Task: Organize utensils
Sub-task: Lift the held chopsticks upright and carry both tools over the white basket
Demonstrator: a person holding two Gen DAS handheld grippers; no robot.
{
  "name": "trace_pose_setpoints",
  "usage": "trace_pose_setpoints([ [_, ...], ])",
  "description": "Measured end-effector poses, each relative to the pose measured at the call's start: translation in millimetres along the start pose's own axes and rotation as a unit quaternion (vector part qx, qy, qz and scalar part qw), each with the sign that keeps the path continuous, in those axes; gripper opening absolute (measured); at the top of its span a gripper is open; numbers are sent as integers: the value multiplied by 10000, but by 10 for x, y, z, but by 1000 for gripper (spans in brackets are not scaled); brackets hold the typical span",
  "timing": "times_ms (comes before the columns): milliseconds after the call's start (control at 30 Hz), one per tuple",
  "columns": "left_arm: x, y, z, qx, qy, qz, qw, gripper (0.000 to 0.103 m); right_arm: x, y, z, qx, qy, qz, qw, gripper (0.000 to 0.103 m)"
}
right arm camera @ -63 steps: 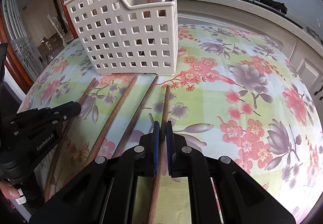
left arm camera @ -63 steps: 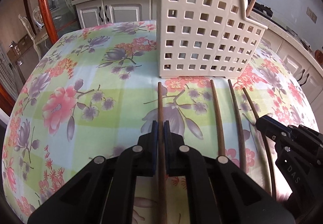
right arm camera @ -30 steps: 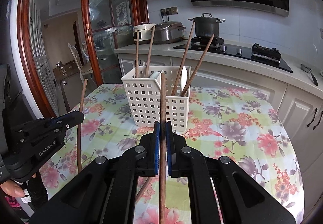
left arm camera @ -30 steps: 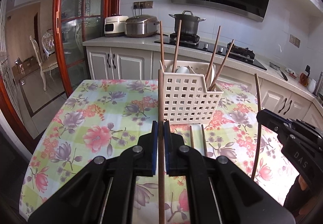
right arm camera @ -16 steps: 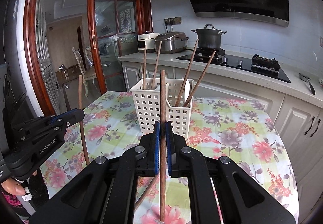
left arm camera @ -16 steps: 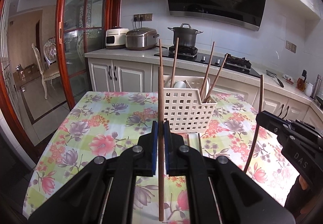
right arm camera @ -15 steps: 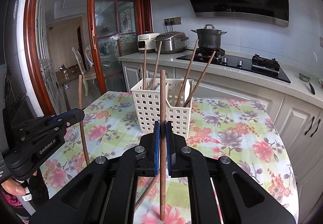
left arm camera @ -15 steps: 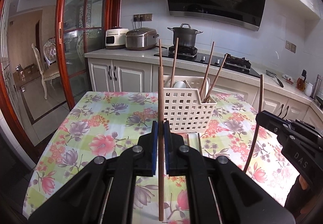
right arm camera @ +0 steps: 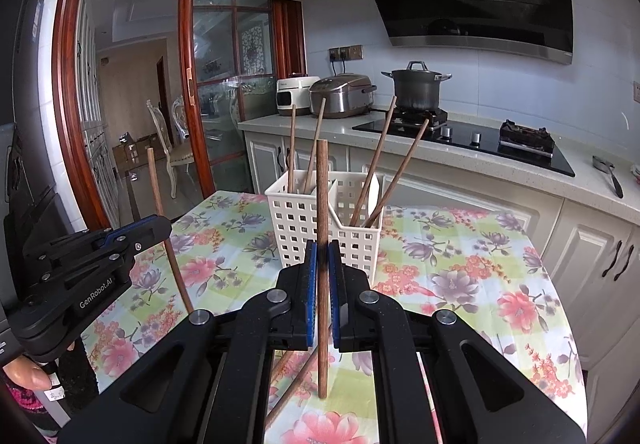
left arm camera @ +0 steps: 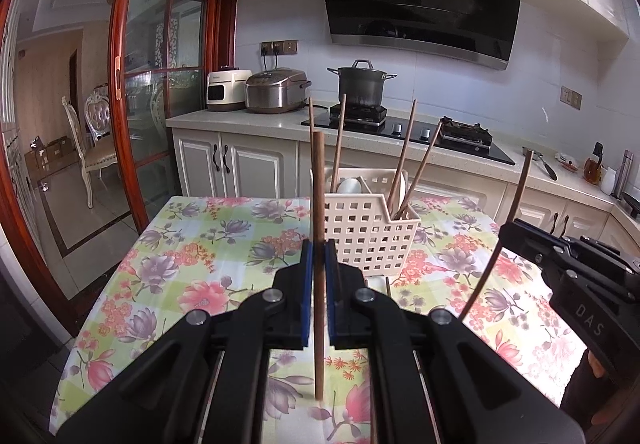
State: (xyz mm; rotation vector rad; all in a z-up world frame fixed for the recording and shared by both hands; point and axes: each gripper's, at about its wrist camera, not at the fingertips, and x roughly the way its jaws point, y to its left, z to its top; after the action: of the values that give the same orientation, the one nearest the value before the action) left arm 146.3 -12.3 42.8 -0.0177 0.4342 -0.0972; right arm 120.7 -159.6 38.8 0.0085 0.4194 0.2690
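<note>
Left gripper (left arm camera: 319,276) is clamped on one wooden chopstick (left arm camera: 319,203), held upright, lower end clear above the bench (left arm camera: 192,244). Right gripper (right arm camera: 322,284) is likewise clamped on a second chopstick (right arm camera: 322,211), also upright and off the cloth. In the left wrist view the right gripper (left arm camera: 560,268) sits at 3 o'clock with its stick poking up; in the right wrist view the left gripper (right arm camera: 100,256) sits at 9 o'clock.

White perforated basket (left arm camera: 372,228) stands on the floral bench just past both gripper tips, at 12 o'clock. Four chopsticks (right arm camera: 374,159) already lean inside it, two in the left compartment, two in the right, plus what looks like a white spoon (left arm camera: 349,185). Two more loose sticks (right arm camera: 296,384) lie on the cloth below the right gripper, at 6 o'clock.

Progress, as a judgement: roughly midway. Four in, two in hand not yet dropped, two left on the bench.

Versus the earliest frames: then both chopsticks lay flat on the cloth with the grippers low over them and the basket filling the view. Now both are lifted and tipped upright, the basket looks smaller and further, and the stove, pot (left arm camera: 363,83) and hood have come into view. Grip is unchanged, tight throughout.
</note>
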Motion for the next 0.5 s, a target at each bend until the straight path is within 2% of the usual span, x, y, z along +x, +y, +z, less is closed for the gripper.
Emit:
trace_pose_setpoints([
  [500,41,-153,316,313,-232,-37,9992,6,49,-71,216,-53,-113,-65,9999,6],
])
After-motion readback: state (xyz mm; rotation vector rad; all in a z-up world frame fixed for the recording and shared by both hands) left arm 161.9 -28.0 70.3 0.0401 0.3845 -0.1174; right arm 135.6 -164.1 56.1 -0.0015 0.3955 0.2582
